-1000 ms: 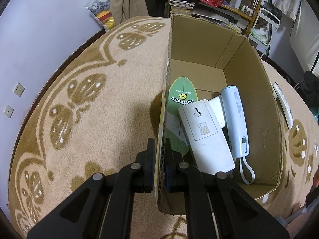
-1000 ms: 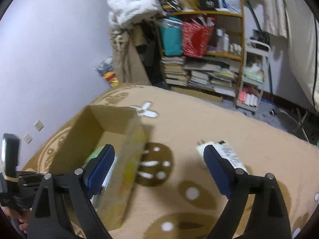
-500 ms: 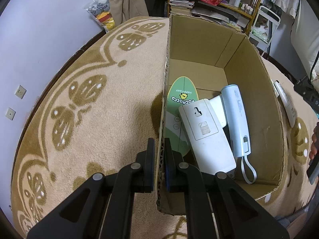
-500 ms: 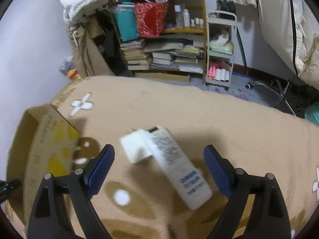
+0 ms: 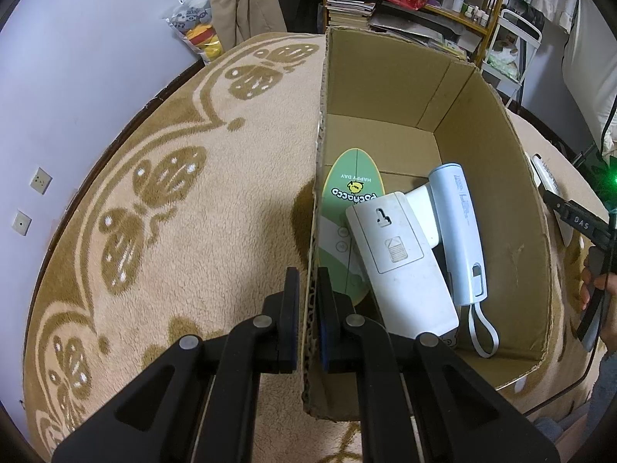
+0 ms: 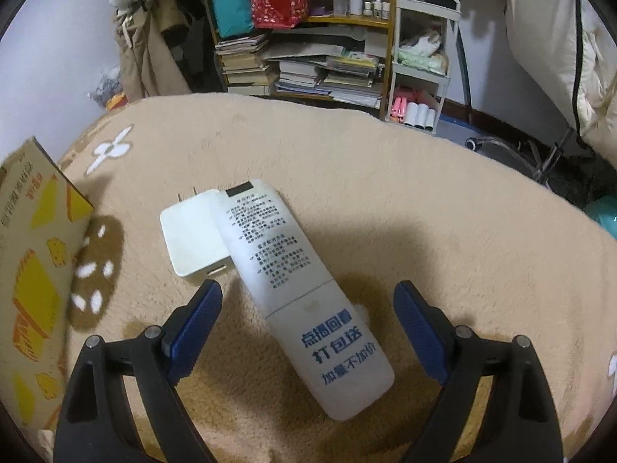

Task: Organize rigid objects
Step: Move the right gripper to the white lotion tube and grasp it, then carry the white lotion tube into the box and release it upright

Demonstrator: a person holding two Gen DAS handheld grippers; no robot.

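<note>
Our left gripper [image 5: 308,301] has its fingers clamped on the cardboard box [image 5: 497,146] wall — our right gripper [image 6: 308,332] hangs with fingers apart over the remote [image 6: 304,289], which lies beside the box, touching a white charger [image 6: 193,239].

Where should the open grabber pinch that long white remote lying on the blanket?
Come down from above and grip the remote control across its narrow width, near the middle. It lies flat and slanted, its far end resting on the white charger, so turn the right gripper until the jaws straddle its long sides.
</note>
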